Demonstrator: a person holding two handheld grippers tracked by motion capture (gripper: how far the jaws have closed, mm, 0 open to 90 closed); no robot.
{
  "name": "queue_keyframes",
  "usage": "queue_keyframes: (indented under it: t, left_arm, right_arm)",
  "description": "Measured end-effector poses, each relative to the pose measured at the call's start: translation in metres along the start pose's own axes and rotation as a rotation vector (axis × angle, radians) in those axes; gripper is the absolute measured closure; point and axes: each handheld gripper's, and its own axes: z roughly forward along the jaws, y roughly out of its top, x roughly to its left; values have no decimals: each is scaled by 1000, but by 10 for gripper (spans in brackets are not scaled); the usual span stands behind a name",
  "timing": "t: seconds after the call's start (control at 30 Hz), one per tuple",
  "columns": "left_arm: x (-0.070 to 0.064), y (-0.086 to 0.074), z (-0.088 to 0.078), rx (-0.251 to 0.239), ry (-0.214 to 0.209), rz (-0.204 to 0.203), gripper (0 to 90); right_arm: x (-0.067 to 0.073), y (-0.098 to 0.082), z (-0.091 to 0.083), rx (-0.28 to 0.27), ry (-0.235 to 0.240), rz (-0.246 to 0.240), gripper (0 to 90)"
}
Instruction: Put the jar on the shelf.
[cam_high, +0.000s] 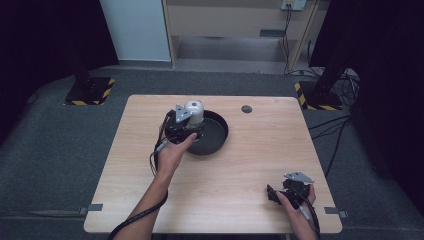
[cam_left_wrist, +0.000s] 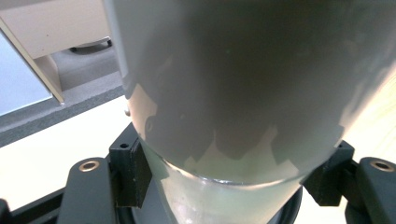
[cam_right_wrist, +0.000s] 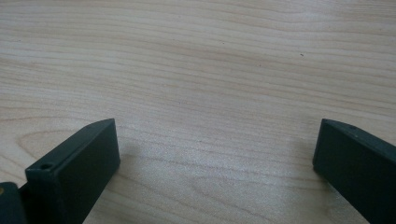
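Left gripper (cam_high: 186, 131) jaws clamped on grey cup (cam_left_wrist: 243, 93), over near-left rim of black pan (cam_high: 216, 134) toward table (cam_high: 260, 165) far edge: lower level, release only once seated; right gripper (cam_high: 285, 194) jaws spread, near-right corner.

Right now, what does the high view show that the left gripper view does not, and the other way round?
The high view alone shows the black round pan on the table, the right gripper resting open near the table's front right edge, the left hand, and the dark floor around.

The left gripper view alone shows, up close, the left gripper with both pads pressing the sides of the grey cup, and reflections on its shiny surface.

Both show the grey cup held by the left gripper, the light wooden table, and the pale cabinet behind.
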Motion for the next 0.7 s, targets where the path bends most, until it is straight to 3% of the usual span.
queue_keyframes:
  t: [0.53,0.7]
  left_arm:
    - [-4,-17,30,10,-16,-38,292]
    - [-5,-25,38,25,-3,-35,292]
  right_arm:
    - [0,0,0,0,0,-1,4]
    - [0,0,0,0,0,-1,4]
